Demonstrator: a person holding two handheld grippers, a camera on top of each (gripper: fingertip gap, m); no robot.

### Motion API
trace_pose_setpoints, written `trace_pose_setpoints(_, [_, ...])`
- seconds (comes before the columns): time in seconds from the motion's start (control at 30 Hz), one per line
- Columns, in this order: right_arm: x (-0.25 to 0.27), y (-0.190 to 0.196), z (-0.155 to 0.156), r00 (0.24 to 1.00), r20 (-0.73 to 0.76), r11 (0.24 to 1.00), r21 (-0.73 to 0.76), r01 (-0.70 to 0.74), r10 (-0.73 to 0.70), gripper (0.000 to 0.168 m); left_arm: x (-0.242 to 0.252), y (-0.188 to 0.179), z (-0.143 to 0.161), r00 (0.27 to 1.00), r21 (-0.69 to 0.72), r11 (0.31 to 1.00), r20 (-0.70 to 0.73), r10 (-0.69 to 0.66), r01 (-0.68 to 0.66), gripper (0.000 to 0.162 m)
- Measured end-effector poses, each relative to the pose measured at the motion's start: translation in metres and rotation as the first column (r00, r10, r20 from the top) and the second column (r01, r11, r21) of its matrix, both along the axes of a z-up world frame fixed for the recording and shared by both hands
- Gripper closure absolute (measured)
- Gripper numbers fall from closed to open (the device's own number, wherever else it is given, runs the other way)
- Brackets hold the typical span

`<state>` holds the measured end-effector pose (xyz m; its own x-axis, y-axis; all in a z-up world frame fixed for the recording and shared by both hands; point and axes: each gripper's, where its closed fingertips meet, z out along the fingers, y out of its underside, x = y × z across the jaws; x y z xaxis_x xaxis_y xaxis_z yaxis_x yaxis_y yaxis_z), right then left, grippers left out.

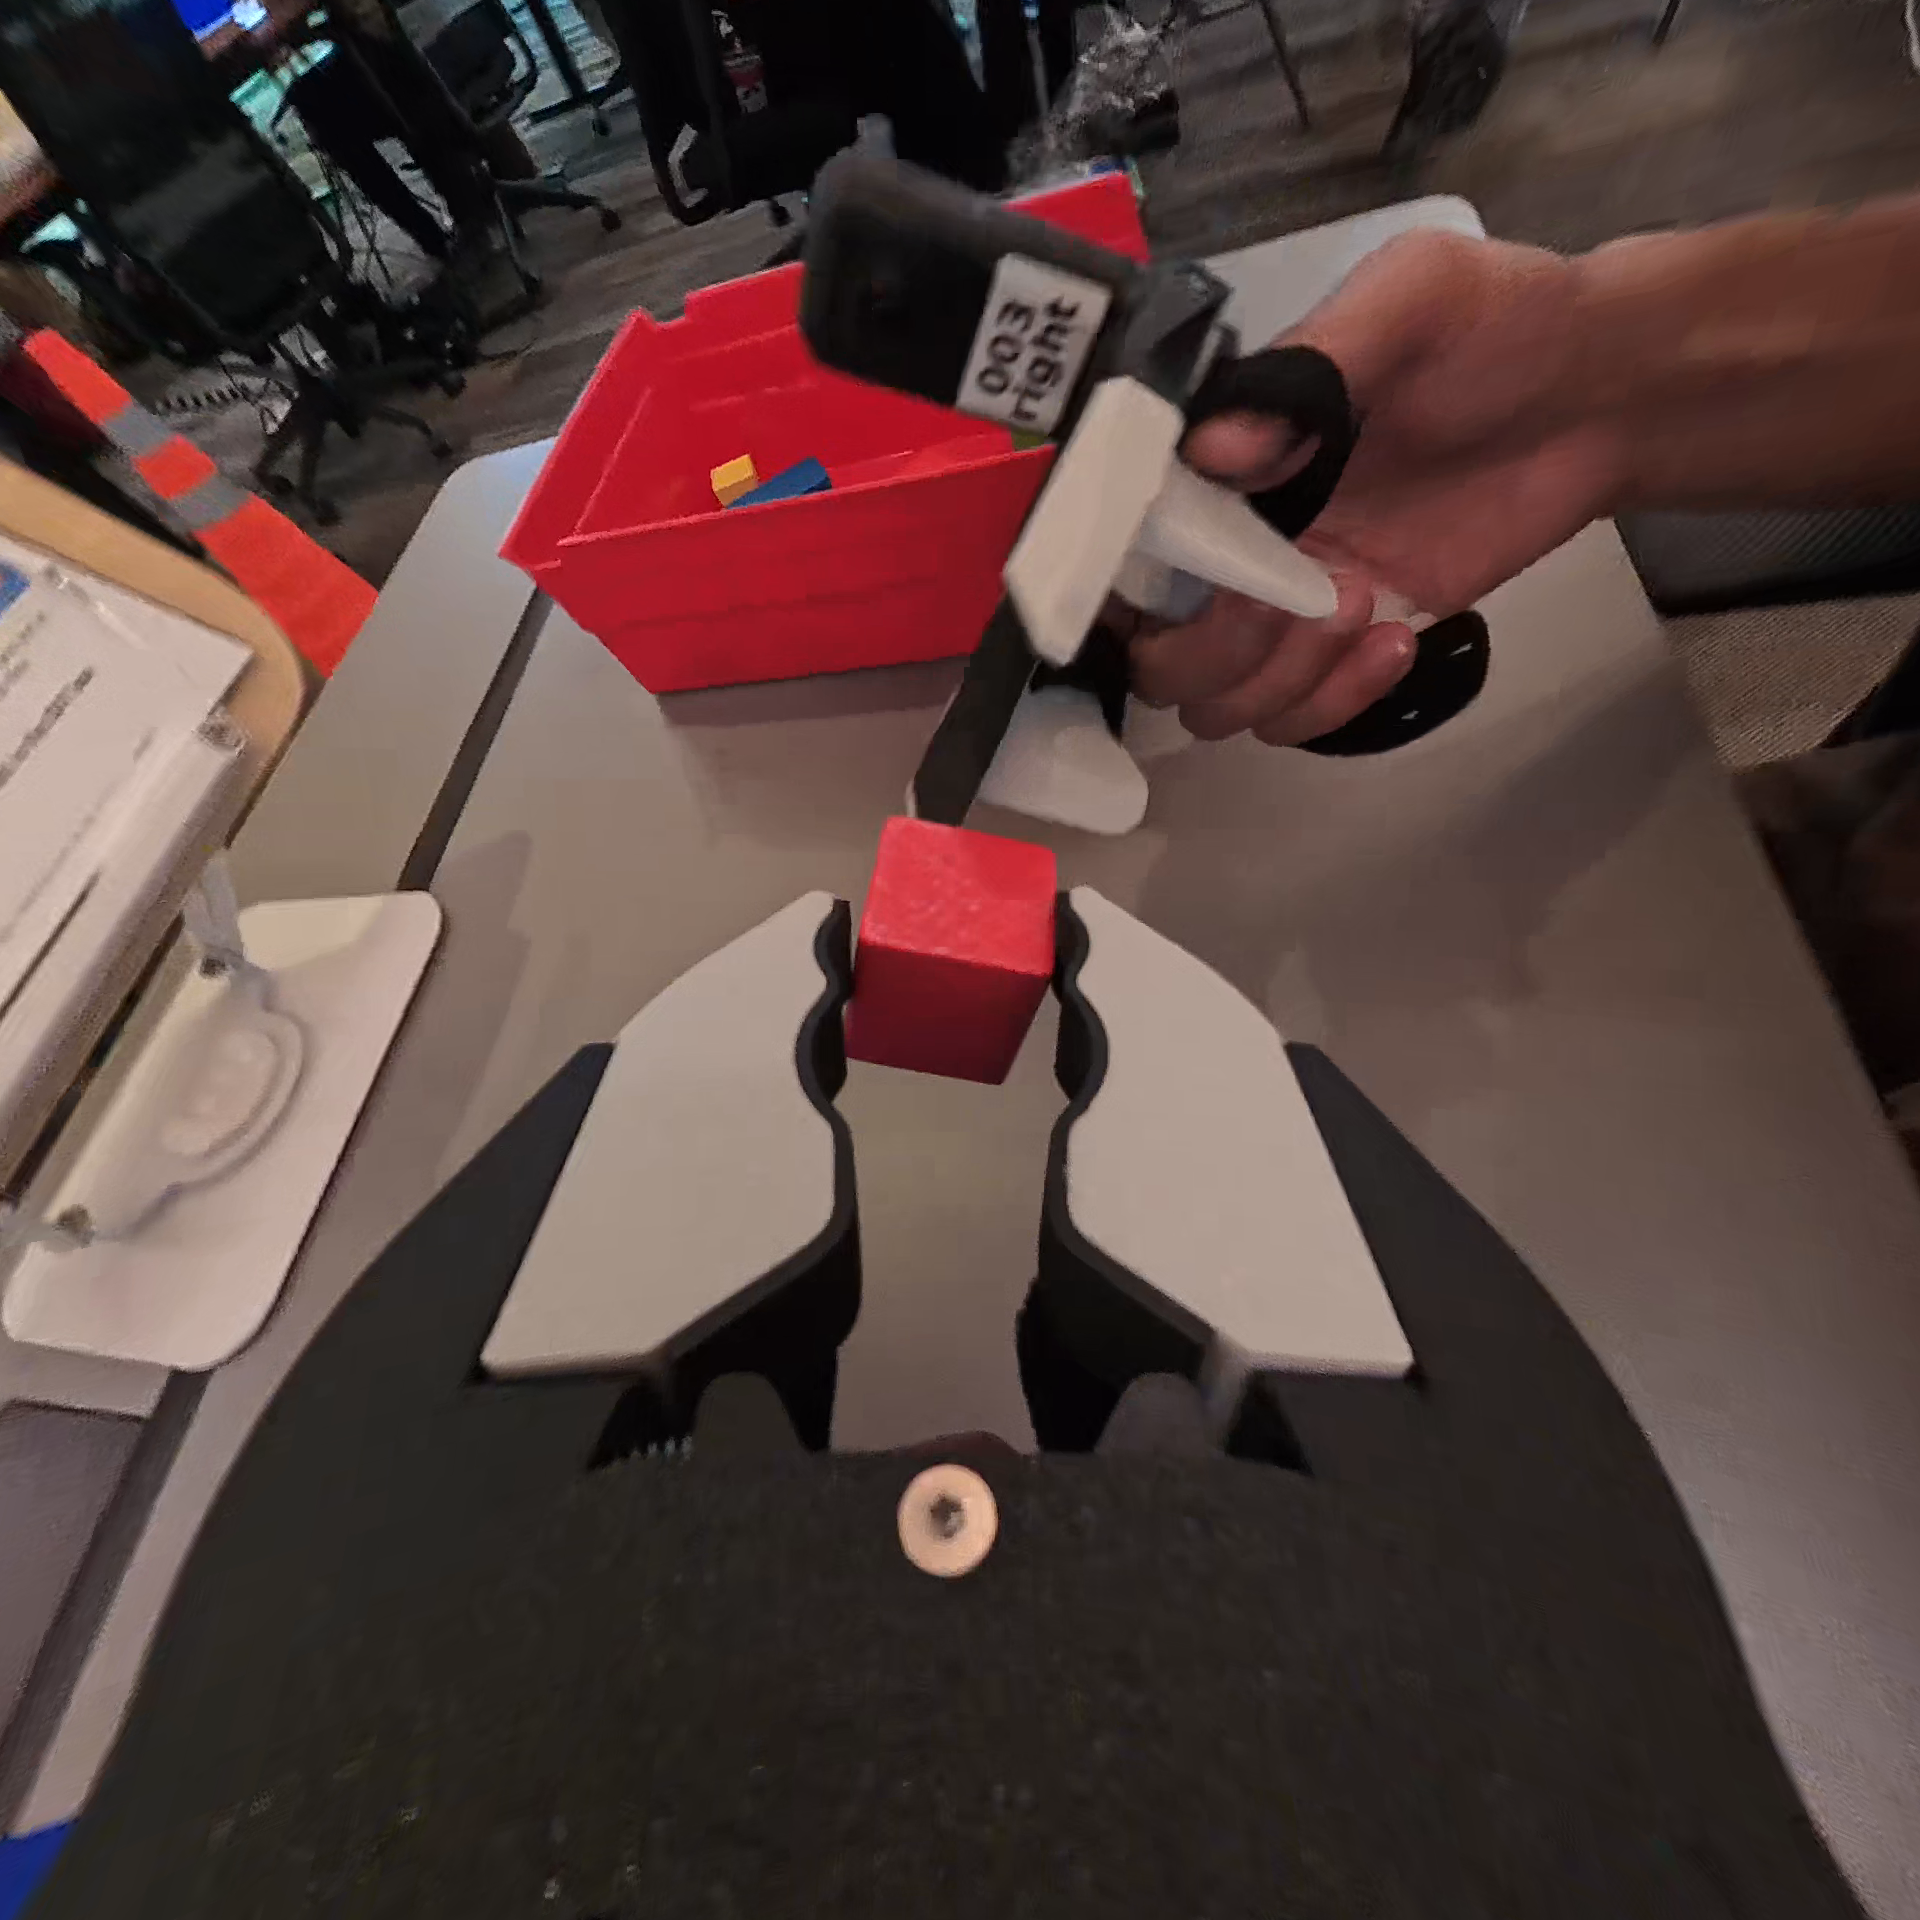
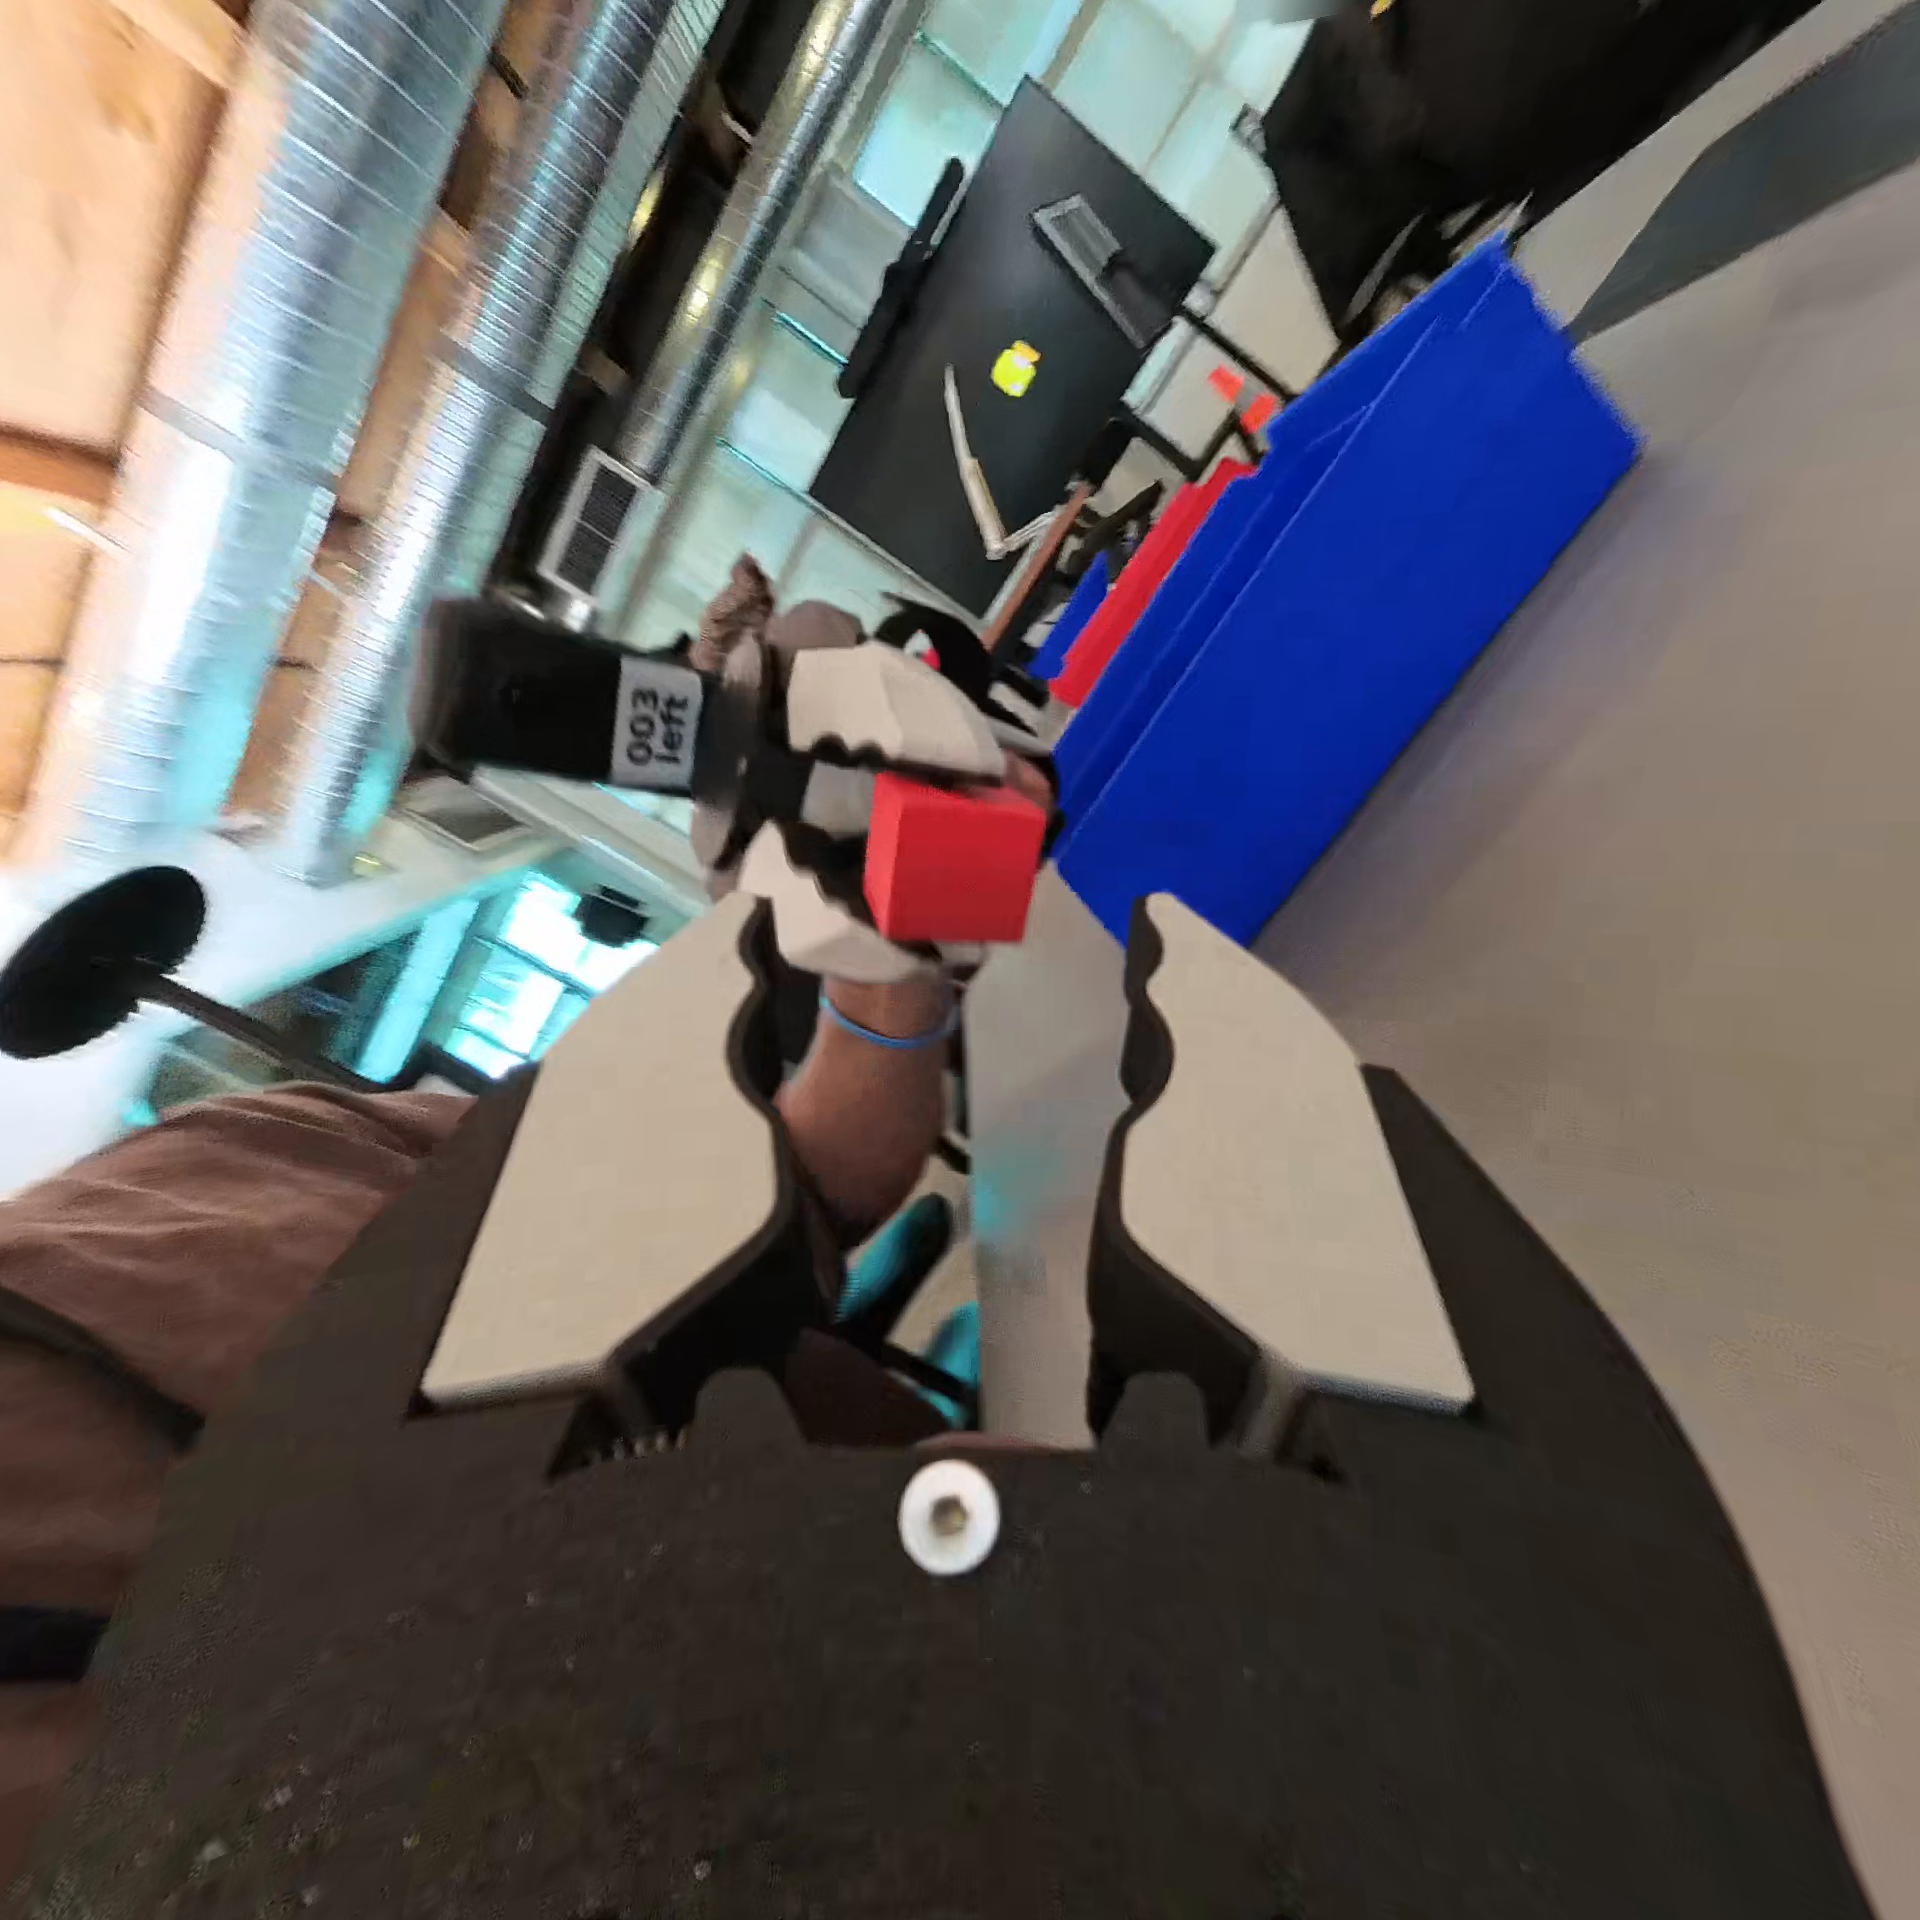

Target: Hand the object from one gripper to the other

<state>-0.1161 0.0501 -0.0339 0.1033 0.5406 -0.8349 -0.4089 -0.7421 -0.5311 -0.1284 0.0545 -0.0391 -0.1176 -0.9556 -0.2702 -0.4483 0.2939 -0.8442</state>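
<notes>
The left gripper (image 1: 951, 961) clamps the red block (image 1: 951, 951); the right gripper (image 2: 951, 961), fingers wide, faces it, just short.

We see a plain red cube (image 1: 951, 951), a red bin (image 1: 790, 582) holding yellow and blue blocks (image 1: 769, 480), a blue bin (image 2: 1351, 665), and grey-and-black gripper fingers (image 1: 686, 1132) over a grey table (image 1: 1455, 1039)

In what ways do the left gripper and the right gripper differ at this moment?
The left gripper is shut on the red cube; the right gripper is open and holds nothing. The left gripper points level over the table; the right gripper is tilted. Both have grey fingers on black bodies.
</notes>
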Motion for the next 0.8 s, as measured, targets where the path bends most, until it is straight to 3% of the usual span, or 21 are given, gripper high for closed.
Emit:
trace_pose_setpoints(0.13, [-0.010,-0.003,-0.008,0.994,-0.100,0.997,-0.062,-0.049,0.043,0.110,0.015,-0.009,-0.012,0.999,0.082,0.996,-0.013,-0.031,0.031,0.125])
trace_pose_setpoints(0.23, [-0.017,-0.011,-0.017,0.989,-0.113,0.992,-0.069,-0.104,0.096,0.133,0.020,-0.017,-0.015,0.999,0.058,0.997,0.003,-0.047,0.046,0.126])
trace_pose_setpoints(0.37, [-0.018,-0.017,-0.025,0.988,-0.110,0.989,-0.098,-0.115,0.104,0.135,0.014,-0.022,-0.023,1.000,0.003,1.000,-0.006,0.009,-0.009,0.125])
trace_pose_setpoints(0.47, [-0.012,-0.024,-0.031,0.997,0.015,0.996,-0.059,-0.069,0.070,0.134,-0.001,-0.033,-0.026,0.996,-0.180,0.980,0.023,0.089,-0.083,0.104])
trace_pose_setpoints(0.6, [0.012,-0.035,-0.021,0.975,0.219,0.998,0.061,0.013,-0.027,0.134,-0.022,-0.064,-0.037,0.982,-0.478,0.872,0.088,0.165,-0.104,0.089])
trace_pose_setpoints(0.7, [0.055,-0.042,0.002,0.930,0.329,0.979,0.172,0.111,-0.163,0.134,-0.034,-0.073,-0.054,0.961,-0.561,0.814,0.109,0.253,-0.151,0.091])
trace_pose_setpoints(0.8, [0.129,-0.038,0.025,0.807,0.457,0.923,0.267,0.277,-0.374,0.134,-0.040,-0.081,-0.068,0.951,-0.612,0.769,0.086,0.298,-0.185,0.096])
